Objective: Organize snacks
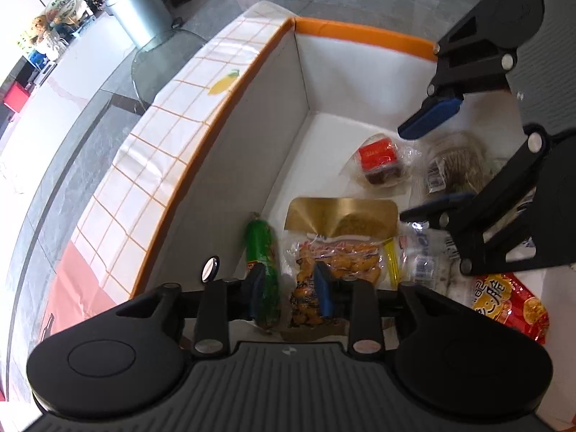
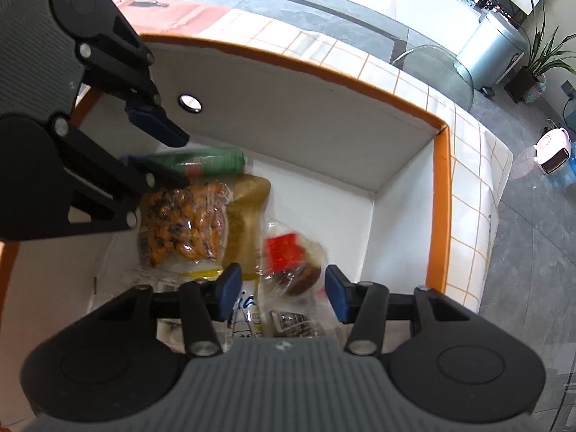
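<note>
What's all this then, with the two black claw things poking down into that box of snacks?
A person is sorting snacks with a hand-held gripper in each hand, both pointing down into a white box with an orange rim. The left gripper stands open around a green sausage-shaped pack, beside an orange snack bag. The right gripper is open above a clear-wrapped cake with a red label. Neither is gripping anything at this moment.

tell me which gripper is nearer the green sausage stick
Left. The left gripper hangs over the green sausage stick with its jaws apart; the right gripper hangs over the red-labelled cake, farther off.
</note>
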Demonstrator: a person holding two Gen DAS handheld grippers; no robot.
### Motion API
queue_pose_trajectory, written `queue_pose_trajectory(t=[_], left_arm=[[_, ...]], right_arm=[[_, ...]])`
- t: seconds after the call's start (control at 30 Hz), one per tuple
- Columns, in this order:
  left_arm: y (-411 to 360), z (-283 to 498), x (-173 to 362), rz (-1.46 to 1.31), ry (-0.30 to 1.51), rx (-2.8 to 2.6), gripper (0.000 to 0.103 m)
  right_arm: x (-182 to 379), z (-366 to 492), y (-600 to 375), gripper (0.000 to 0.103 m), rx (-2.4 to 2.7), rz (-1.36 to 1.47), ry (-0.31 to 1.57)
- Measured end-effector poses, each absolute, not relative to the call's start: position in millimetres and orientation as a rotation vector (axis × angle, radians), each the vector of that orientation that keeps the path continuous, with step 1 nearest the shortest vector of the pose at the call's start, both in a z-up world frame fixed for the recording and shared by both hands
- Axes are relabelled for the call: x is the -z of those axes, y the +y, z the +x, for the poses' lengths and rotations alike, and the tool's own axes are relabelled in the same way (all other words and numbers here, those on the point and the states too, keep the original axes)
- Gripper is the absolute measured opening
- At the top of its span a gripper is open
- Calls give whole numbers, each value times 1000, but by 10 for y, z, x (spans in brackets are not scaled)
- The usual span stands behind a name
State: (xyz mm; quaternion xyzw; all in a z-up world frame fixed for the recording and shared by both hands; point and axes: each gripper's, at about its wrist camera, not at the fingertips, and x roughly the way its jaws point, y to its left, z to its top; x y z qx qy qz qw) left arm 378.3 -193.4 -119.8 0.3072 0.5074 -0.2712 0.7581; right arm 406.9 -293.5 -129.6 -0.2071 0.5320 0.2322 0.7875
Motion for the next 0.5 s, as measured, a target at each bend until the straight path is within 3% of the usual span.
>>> queue_pose_trajectory(t=[0.27,0.33,0.5], left_arm=[[-1843,3556,859,652,1060,597,45],[-1803,3484,755,648,1049,590,46],[-1599,3258,507,586,1043,560,50]], right_arm=[[1064,3948,-2891,60,-471,-451,1147],[994,3917,-2894,66,-460,-423,1165],[774,3751,-2847,66,-434,-341,1174]])
